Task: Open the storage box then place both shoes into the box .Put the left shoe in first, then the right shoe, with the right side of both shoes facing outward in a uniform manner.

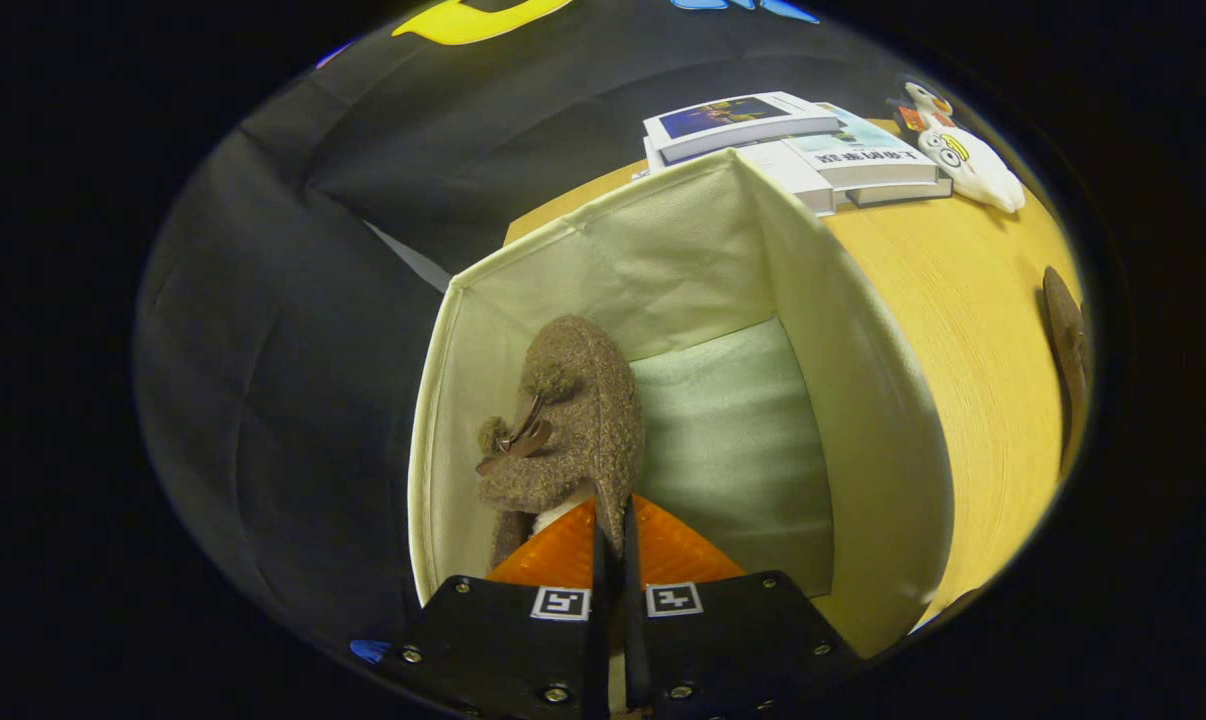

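One brown fleecy shoe (573, 420) hangs from our tool (613, 560), whose fingers are pinched nearly together on the thin rim of its heel, so we read the grip as holding the shoe. The shoe sits low inside the open cream fabric storage box (863, 400), close to the left wall, toe pointing to the far wall, with the pale floor of the box bare on its right. The second shoe (1065, 340) lies on the wooden bench (963, 300) well to the right of the box, and a stack of books (793, 140) and a white toy figure (968, 155) rest at the far side. To do this step well, we judge we should lower until the sole rests on the box floor, keep the shoe tight to the left wall so room stays for its partner, check its right side faces outward, then release and lift straight up clear of the soft walls.
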The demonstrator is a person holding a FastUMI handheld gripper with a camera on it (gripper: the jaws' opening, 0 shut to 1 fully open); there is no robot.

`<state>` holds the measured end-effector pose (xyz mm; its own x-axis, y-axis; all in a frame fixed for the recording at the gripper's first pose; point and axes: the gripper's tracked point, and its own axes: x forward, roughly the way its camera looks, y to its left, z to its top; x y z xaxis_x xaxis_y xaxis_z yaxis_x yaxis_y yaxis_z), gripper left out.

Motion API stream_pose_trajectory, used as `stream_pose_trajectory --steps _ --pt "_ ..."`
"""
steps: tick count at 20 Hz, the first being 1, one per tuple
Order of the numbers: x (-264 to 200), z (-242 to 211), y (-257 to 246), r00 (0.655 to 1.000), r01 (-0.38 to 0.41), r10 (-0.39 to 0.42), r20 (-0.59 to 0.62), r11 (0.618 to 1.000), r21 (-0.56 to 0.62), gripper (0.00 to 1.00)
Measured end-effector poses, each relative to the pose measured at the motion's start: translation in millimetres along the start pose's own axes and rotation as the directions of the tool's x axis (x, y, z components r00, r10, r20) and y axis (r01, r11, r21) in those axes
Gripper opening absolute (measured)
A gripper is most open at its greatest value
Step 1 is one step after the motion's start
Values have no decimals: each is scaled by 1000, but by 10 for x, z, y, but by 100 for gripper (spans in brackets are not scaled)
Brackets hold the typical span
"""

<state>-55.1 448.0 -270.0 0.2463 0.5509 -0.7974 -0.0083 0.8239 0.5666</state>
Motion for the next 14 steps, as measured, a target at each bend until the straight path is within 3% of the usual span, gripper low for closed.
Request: stream_pose_trajectory --steps 2,3,6,14 --pt "-64 13 116 998 -64 64 5 998 -15 37" --pt "-118 33 141 997 -81 81 11 996 -26 57" --pt "-321 86 147 994 -101 105 33 990 -101 98" --pt "-1090 495 -172 976 -58 114 186 959 -279 98"
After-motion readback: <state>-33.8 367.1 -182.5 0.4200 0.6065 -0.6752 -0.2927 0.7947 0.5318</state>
